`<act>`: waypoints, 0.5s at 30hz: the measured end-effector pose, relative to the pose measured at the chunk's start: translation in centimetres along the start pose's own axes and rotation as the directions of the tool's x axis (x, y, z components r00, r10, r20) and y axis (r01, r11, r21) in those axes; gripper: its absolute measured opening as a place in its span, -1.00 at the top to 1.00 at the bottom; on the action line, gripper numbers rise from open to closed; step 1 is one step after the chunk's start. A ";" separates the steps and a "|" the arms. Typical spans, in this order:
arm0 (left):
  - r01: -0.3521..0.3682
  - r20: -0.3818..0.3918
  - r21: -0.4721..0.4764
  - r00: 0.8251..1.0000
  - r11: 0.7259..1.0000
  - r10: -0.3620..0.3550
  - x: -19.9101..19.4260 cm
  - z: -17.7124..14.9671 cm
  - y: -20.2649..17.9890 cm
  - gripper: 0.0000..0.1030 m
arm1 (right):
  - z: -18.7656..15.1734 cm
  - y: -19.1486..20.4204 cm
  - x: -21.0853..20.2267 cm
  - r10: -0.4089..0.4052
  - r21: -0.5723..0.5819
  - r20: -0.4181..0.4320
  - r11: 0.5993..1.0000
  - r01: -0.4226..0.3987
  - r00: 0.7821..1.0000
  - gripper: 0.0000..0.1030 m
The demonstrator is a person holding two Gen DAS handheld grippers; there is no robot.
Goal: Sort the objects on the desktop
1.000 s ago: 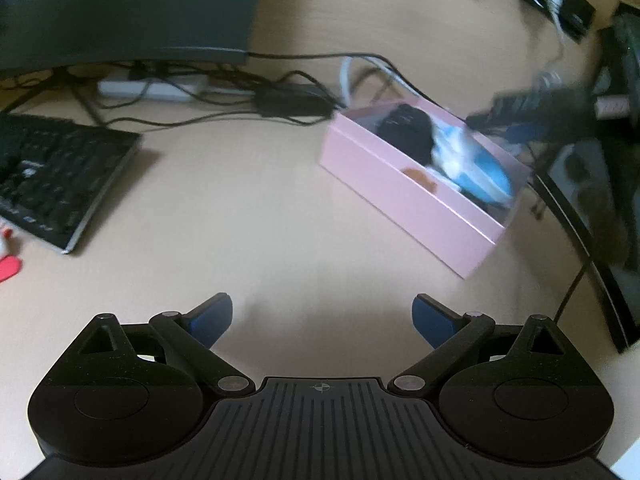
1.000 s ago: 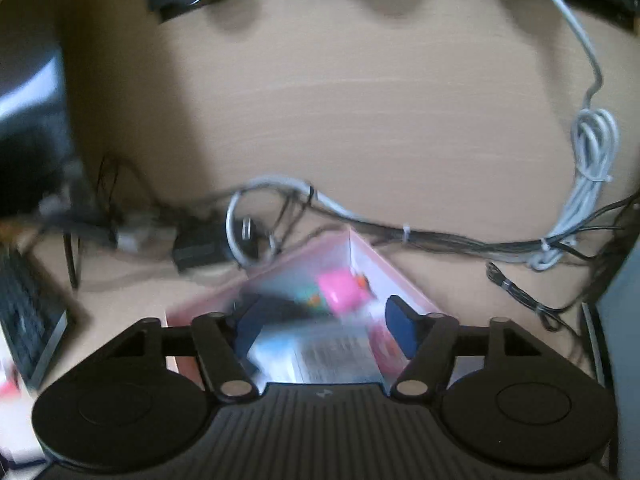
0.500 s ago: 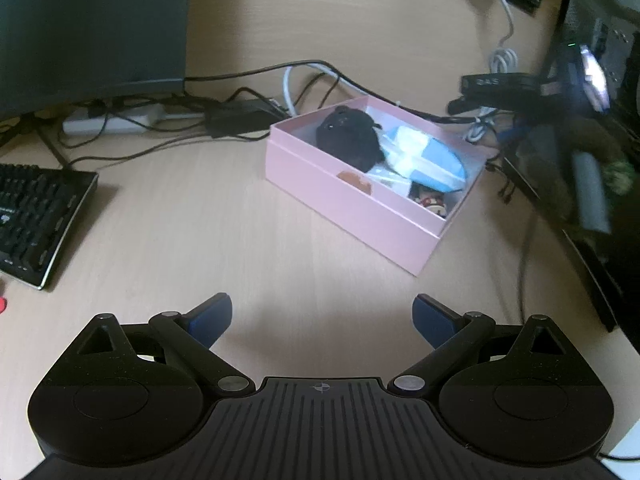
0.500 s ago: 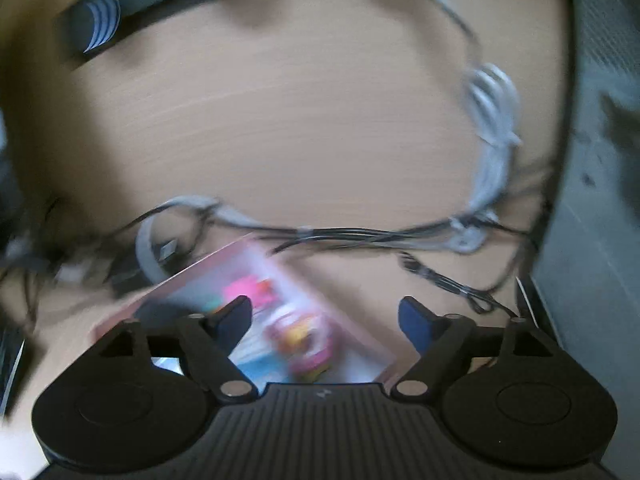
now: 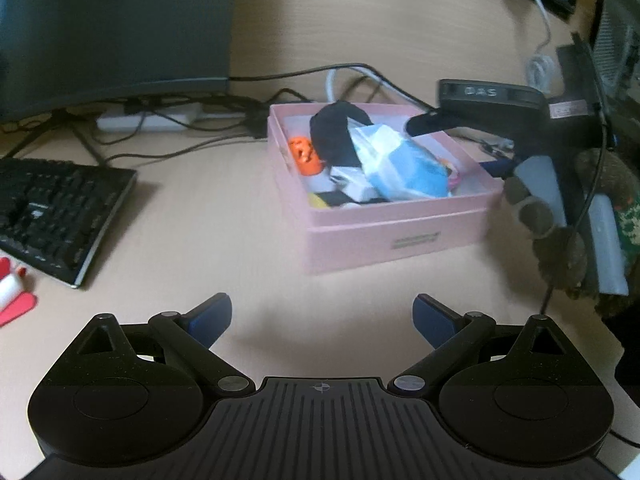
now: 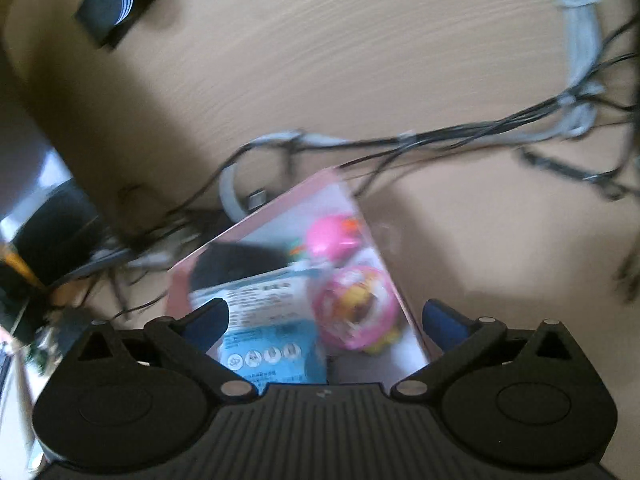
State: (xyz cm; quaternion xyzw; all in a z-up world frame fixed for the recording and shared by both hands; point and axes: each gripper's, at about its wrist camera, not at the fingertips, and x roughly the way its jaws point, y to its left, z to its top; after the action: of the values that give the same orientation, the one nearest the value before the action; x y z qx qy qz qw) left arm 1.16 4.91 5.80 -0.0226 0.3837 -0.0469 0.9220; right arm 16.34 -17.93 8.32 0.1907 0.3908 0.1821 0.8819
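Observation:
A pink box stands on the wooden desk, mid-frame in the left wrist view. It holds a black pouch, an orange pumpkin toy and a blue-and-white packet. My right gripper hovers just over the box with its jaws opening wide. The blue packet and a round pink toy lie below, and no pad presses on them. One of its fingers shows above the box's far right corner. My left gripper is open and empty over bare desk, short of the box.
A black keyboard lies at the left below a dark monitor. Tangled cables and a power strip run behind the box. A second screen and a person's hand are at the right. A red-and-white object sits at the left edge.
The right gripper's jaws have spread much wider, and it has rolled and sunk toward the box. In the left wrist view the box has shifted from the right to the centre.

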 end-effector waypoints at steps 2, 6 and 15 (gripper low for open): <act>-0.026 0.001 -0.004 1.000 1.000 0.026 -0.1 -0.2 0.7 -0.94 | -0.3 1.9 1.3 0.000 -0.051 -0.011 0.999 -0.001 1.000 -1.00; -0.085 0.003 -0.031 0.996 0.996 0.085 0.0 -1.2 2.0 -0.95 | -1.8 3.4 -0.4 0.015 -0.108 0.014 0.994 -0.013 1.000 -1.00; -0.097 0.019 -0.017 0.995 0.995 0.098 0.6 -4.6 0.2 -0.97 | -10.6 1.9 -9.9 -0.048 -0.298 -0.040 0.954 0.033 0.998 -1.00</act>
State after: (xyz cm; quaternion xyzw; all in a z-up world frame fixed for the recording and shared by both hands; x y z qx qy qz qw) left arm -1.71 5.04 2.10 -0.0116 0.3757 0.0014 0.9267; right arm 1.69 -18.86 8.79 0.0436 0.3835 0.2251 0.8946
